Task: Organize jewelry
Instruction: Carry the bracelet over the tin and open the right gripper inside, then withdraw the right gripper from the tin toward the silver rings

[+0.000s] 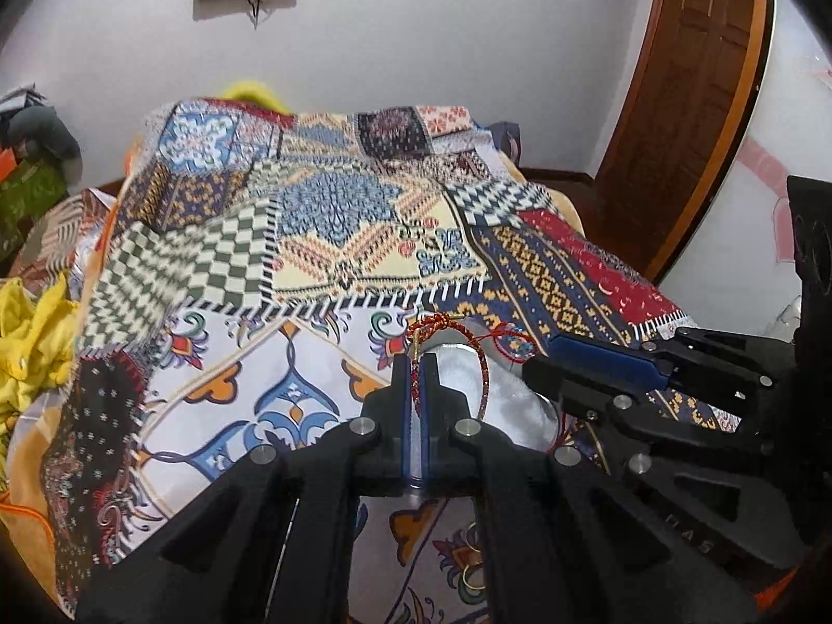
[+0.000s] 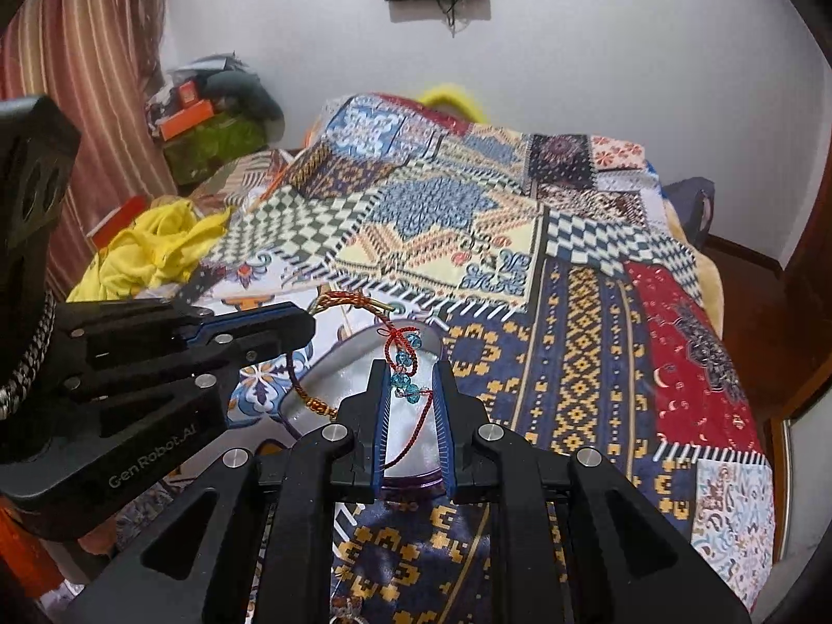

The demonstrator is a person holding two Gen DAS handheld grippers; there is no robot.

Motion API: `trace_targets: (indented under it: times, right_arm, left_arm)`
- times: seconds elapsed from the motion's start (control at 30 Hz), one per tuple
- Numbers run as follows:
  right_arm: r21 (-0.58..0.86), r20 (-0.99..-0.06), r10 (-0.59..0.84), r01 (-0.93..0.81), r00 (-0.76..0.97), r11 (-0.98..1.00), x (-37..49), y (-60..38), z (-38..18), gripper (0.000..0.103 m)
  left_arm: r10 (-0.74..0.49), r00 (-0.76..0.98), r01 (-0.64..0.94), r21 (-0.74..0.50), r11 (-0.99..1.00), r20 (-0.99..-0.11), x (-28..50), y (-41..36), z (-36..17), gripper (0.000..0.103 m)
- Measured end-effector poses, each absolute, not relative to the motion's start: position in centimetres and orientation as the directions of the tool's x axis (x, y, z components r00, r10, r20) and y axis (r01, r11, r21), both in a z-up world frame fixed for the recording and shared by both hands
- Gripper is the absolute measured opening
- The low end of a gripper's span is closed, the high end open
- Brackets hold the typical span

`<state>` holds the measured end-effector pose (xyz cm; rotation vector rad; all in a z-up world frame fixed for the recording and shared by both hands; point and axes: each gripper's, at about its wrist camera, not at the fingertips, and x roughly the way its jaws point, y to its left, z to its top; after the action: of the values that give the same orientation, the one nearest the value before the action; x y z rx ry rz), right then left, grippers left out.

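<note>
Left gripper (image 1: 416,364) pinches the braided bracelet (image 1: 481,359) above the tray (image 2: 359,364); right gripper (image 2: 411,379), fingers apart, straddles the beaded cord (image 2: 405,364); nothing settled yet.

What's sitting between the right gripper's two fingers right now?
In the right wrist view, the right gripper stands open; a thin red cord with blue beads hangs between its fingers, over the white tray. Nothing is pinched.

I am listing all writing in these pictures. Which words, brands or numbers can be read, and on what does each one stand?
"GenRobot.AI": on the side of the left gripper, in the right wrist view.
Raised letters on the body of the right gripper, in the left wrist view: upside down, too unclear to read.
The orange boxes by the wall: any print is too small to read.
Nothing else bears text.
</note>
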<state>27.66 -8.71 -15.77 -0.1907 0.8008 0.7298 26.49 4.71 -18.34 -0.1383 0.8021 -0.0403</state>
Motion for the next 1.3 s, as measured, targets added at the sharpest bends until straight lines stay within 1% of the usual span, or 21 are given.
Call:
trace_targets:
  times: [0.4,0.73,0.9,0.93,1.03,1.3]
  right_arm:
    - [0.104,-0.769,0.488,-0.672,0.413,0.733,28.6,-7.8,-17.8,0.015]
    - [0.109,-0.778,0.473,-0.653,0.413,0.750,28.6,-8.2,-17.6,0.016]
    - [0.099,-0.773,0.467,-0.646,0.429,0.757,28.2,-8.5,-16.9,0.025]
    - [0.097,-0.768,0.468,-0.642,0.438,0.760,28.0,-8.7,-16.6,0.026]
    - [0.095,-0.760,0.470,-0.638,0.450,0.764,27.7,-9.0,-15.9,0.026]
    - [0.076,-0.721,0.477,-0.628,0.502,0.775,26.1,-10.2,-13.2,0.027]
  left_arm:
    - [-0.104,0.666,0.001,-0.139,0.990,-0.738,27.1,4.5,-19.5,0.001]
    - [-0.136,0.658,0.004,-0.177,0.984,-0.741,26.8,5.2,-19.3,0.001]
    - [-0.131,0.667,0.008,-0.168,0.986,-0.733,26.1,5.1,-18.4,0.003]
    - [-0.130,0.671,0.010,-0.167,0.986,-0.730,25.9,5.1,-18.2,0.004]
    - [-0.119,0.681,0.011,-0.152,0.988,-0.723,25.2,5.1,-17.4,0.006]
    - [-0.088,0.716,0.019,-0.107,0.994,-0.692,22.9,4.8,-15.1,0.027]
